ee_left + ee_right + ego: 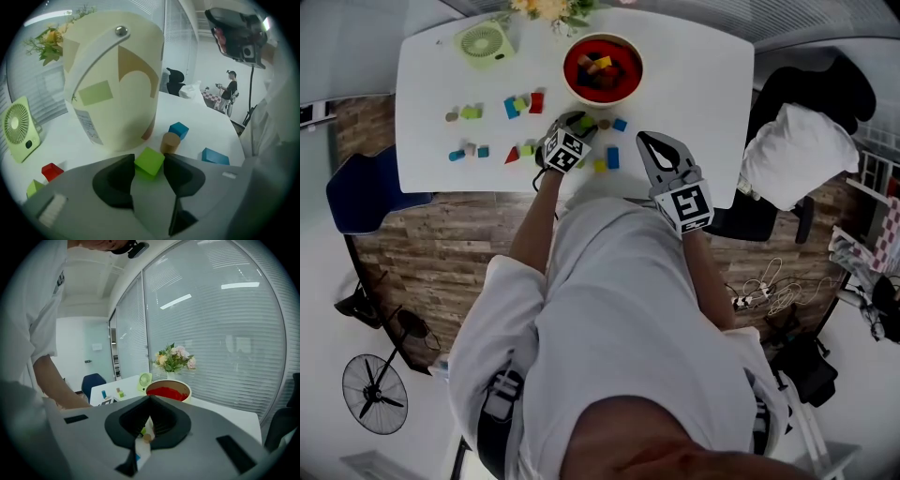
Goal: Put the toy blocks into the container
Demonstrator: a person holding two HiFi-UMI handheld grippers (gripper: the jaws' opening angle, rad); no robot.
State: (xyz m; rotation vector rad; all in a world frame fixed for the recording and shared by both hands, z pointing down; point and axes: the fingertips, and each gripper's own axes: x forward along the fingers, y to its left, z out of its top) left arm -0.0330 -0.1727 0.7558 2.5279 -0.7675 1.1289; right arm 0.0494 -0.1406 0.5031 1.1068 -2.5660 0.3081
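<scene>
Left claw (149,165) seems clamped on a green block (150,159) on the counter (694,75), just nearside of the container (112,93). Several stowed blocks (600,67) lie inside; many loose blocks (512,106) remain, mostly left. Right claw (652,142) is closed, empty.

Bright, even daylight through the blinded windows (225,333); fisheye bending and dark vignetting at the edges.

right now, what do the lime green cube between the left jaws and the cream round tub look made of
Lime green cube: probably painted wood, matte, crisp edges. Cream round tub: likely printed cardboard or plastic, matte, handle riveted on.
</scene>
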